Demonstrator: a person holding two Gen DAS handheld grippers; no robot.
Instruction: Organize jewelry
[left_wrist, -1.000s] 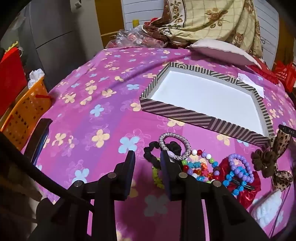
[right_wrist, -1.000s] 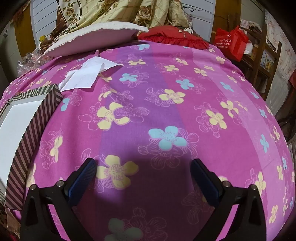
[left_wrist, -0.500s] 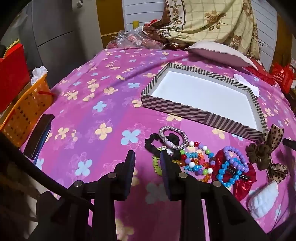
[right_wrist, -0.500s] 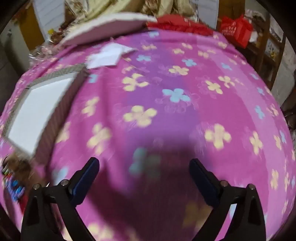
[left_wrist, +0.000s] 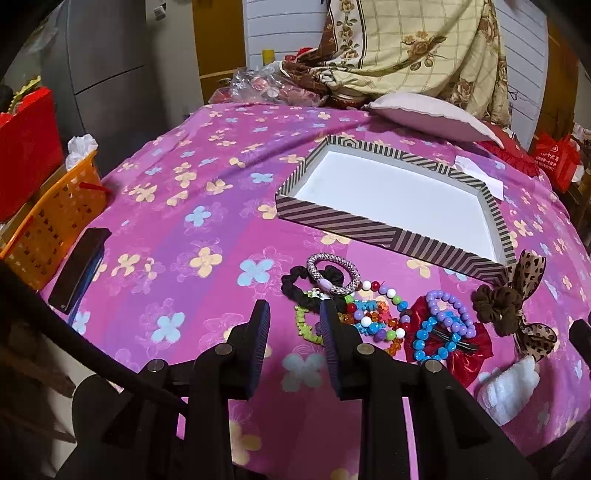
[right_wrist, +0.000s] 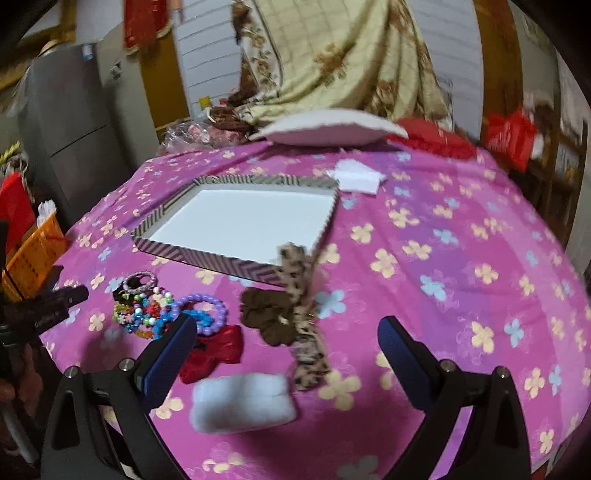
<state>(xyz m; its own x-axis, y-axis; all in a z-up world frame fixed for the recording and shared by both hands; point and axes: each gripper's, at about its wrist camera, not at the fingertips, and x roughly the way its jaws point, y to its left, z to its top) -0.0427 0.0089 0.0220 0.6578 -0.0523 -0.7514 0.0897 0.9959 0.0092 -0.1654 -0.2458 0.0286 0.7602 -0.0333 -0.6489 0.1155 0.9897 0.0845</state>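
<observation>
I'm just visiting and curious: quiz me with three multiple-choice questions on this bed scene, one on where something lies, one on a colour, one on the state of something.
1. Where does the pile of bead bracelets lie?
A. inside the striped box
B. on the pink bedspread, in front of the box
C. in the orange basket

2. What colour is the inside of the striped box?
A. white
B. black
C. green

3. How is the right tool?
A. shut on a bracelet
B. open, holding nothing
C. shut on the fluffy white clip

Answers: 1 B, the beads rest on the bedspread outside the box's near wall. 2 A, its bare floor shows white. 3 B, its blue pads stand wide apart with only bedding and accessories seen beyond them.
</observation>
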